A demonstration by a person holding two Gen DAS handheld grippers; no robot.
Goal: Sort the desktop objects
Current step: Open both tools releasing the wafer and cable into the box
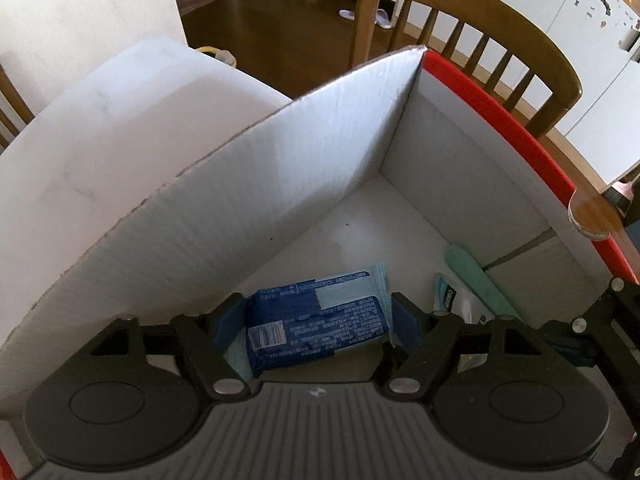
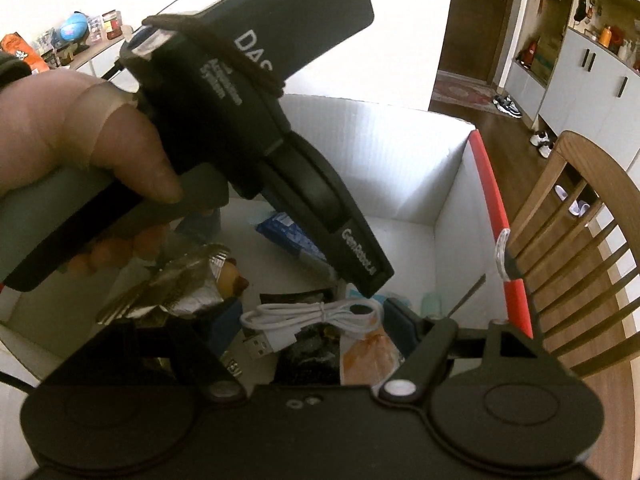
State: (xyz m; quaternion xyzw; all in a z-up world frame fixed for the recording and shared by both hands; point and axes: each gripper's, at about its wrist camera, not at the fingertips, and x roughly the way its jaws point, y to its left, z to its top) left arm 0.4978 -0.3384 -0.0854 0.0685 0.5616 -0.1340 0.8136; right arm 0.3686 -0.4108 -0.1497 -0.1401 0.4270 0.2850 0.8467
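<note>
A blue packet [image 1: 320, 312] with white print lies tilted on the floor of a white cardboard box [image 1: 240, 208], in its far corner. My left gripper [image 1: 318, 332] reaches down into the box, open, its blue pads [image 1: 230, 320] on either side of the packet and not pressing on it. In the right wrist view a hand [image 2: 80, 140] holds the left gripper over the same box [image 2: 380, 152], the blue packet [image 2: 288, 232] under it. My right gripper [image 2: 312, 322] hangs open over a coiled white USB cable [image 2: 280, 314], a dark packet [image 2: 304, 356] and an orange packet [image 2: 368, 356].
A white tube [image 1: 448, 296] and a mint-green item [image 1: 480, 280] lie along the box's red-edged wall [image 1: 500, 112]. A crumpled foil wrapper [image 2: 176, 284] lies at the box's left. A wooden chair [image 1: 480, 40] stands behind the box. The wooden table edge [image 1: 592, 208] shows at right.
</note>
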